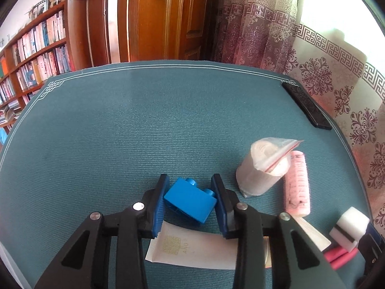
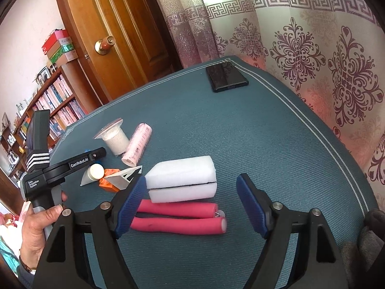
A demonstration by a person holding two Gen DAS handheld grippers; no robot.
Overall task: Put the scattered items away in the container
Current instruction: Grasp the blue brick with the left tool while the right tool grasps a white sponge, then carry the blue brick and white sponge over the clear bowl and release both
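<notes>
In the left wrist view, a blue toy brick (image 1: 190, 198) sits tilted between the blue pads of my left gripper (image 1: 190, 178), which is shut on it above the teal mat. A white cream tube (image 1: 192, 248) lies just under the brick. In the right wrist view, my right gripper (image 2: 192, 177) is open wide. A white sponge block (image 2: 182, 179) lies between its fingers, close to the left pad (image 2: 131, 202). Under the sponge is a pink foam hand grip (image 2: 178, 219). No container shows in either view.
A bagged white roll (image 1: 262, 168), a pink hair roller (image 1: 297, 183) and an orange brick (image 2: 110, 183) lie on the teal mat (image 1: 120, 132). A black case (image 2: 226, 77) sits at the far corner. A patterned curtain borders the right edge, and a door and bookshelf stand behind.
</notes>
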